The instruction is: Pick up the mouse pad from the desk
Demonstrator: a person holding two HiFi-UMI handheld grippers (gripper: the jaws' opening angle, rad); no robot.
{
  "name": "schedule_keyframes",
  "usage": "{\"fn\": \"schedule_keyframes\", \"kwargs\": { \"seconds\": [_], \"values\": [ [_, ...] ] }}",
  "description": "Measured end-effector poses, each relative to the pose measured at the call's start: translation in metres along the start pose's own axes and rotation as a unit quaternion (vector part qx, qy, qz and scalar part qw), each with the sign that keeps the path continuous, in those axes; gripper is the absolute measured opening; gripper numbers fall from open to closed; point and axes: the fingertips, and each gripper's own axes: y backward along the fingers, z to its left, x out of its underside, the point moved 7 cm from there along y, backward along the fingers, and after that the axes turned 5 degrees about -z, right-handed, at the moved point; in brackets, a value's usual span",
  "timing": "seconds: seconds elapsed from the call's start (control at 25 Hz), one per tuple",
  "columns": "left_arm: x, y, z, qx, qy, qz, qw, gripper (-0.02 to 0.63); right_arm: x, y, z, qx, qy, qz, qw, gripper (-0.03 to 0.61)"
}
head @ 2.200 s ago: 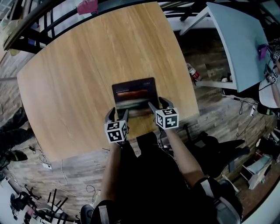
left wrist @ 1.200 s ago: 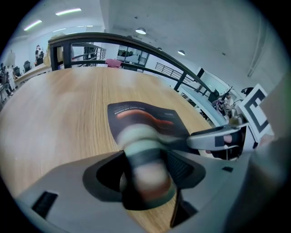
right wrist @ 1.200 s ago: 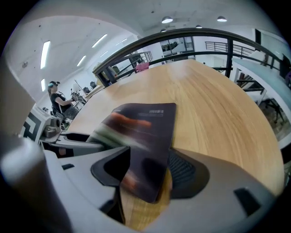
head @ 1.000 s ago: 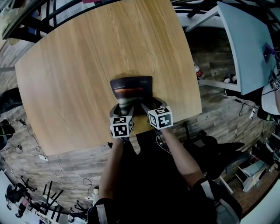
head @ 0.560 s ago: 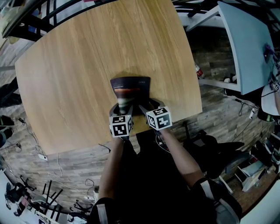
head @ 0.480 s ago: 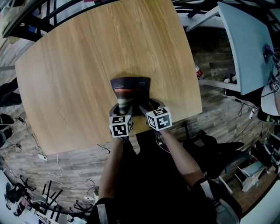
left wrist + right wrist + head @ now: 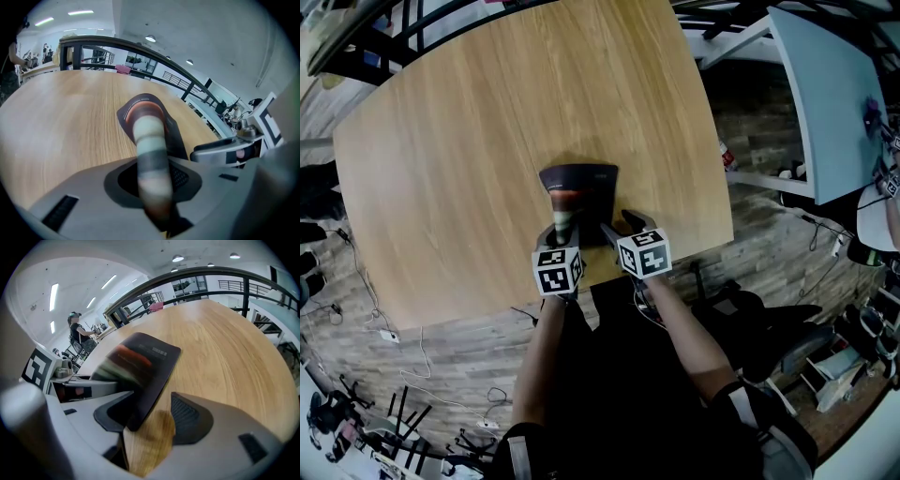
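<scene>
The dark mouse pad point(image 7: 581, 181) lies on the wooden desk point(image 7: 478, 112) just ahead of both grippers, its near end lifted and bunched into a narrow fold. My left gripper point(image 7: 561, 227) has this fold point(image 7: 149, 140) between its jaws, which are closing and pinch it. My right gripper point(image 7: 622, 225) is beside it on the right and stands open. In the right gripper view the pad's raised corner point(image 7: 143, 364) reaches into that gripper point(image 7: 150, 420) and rests over one jaw, with bare wood showing in the gap.
The desk's near edge runs under my hands. A pale blue table point(image 7: 825, 94) stands to the right, with a bottle point(image 7: 724, 155) on the floor beside it. A black railing point(image 7: 154, 51) borders the desk's far side. A person point(image 7: 75, 329) stands far off.
The pad lay flat and wide at first; its near end has since been squeezed up into a narrow fold, and the left jaws have closed on it. Both hands stayed near the desk's front edge.
</scene>
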Motion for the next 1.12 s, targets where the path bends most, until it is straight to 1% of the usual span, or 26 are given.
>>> {"fn": "schedule_keyframes", "kwargs": {
  "seconds": [0.16,0.48,0.76,0.84,0.88,0.92,1.12],
  "values": [
    [0.0,0.0,0.002,0.007,0.006,-0.008,0.9999,0.069,-0.002,0.002,0.0,0.005,-0.001,-0.005,1.0,0.242],
    [-0.002,0.005,0.005,0.009,0.003,-0.019,0.9998,0.048,-0.004,0.004,0.003,0.01,0.002,-0.009,1.0,0.242],
    [-0.004,0.017,0.012,0.011,0.012,-0.037,0.9992,0.043,-0.008,0.005,0.014,-0.015,-0.013,-0.021,1.0,0.241],
    [-0.005,0.019,0.014,0.012,0.009,-0.04,0.9991,0.043,-0.01,0.005,0.016,-0.013,-0.009,-0.028,0.999,0.22],
    [-0.005,0.021,0.015,0.012,0.008,-0.042,0.999,0.043,-0.011,0.006,0.017,-0.01,-0.006,-0.033,0.999,0.185],
    [-0.006,0.023,0.016,0.012,0.008,-0.044,0.9989,0.043,-0.012,0.007,0.018,-0.007,-0.004,-0.038,0.999,0.166],
    [-0.005,0.032,0.02,0.014,0.012,-0.058,0.9982,0.043,-0.013,0.008,0.025,0.0,0.003,-0.04,0.999,0.167]
  ]
}}
